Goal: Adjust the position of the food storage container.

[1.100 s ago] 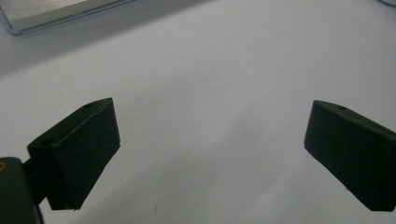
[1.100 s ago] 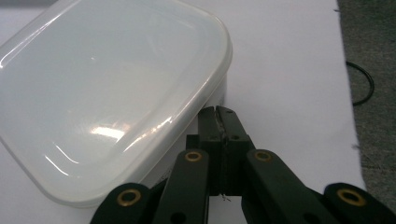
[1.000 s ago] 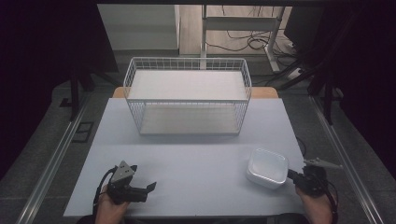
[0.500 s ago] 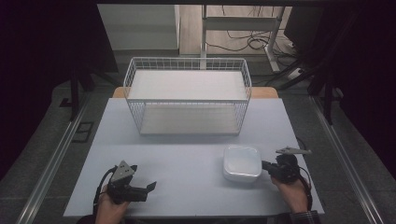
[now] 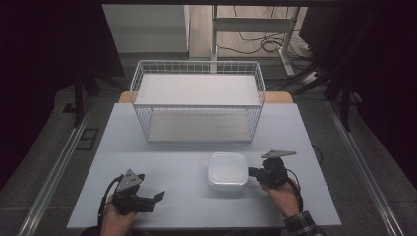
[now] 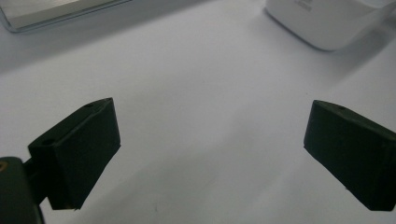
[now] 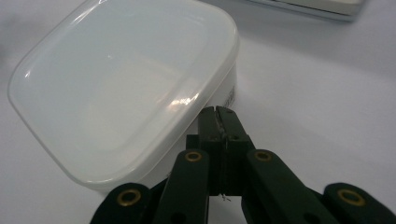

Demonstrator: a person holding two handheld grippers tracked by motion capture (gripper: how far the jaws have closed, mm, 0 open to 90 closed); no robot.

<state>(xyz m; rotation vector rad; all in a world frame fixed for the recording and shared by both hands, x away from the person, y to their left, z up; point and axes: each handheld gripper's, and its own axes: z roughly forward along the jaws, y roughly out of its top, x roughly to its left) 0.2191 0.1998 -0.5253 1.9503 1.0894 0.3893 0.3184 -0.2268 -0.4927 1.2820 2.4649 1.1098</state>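
White lidded container [image 5: 227, 170] on table [image 5: 162, 147], 6 o'clock of wire basket [image 5: 196, 101]. Right gripper [image 7: 215, 110] closed, tips against its sidewall, nothing pinched. Left gripper [image 5: 156, 197] wide open, idle. Likely light, slick, stiff plastic; grab across opposite sidewalls under lid rim.

White table [image 5: 172, 167], wire basket [image 5: 196, 101], container [image 5: 227, 170]

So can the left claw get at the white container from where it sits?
Probably yes: the left claw is open and only bare table lies between it and the white container.
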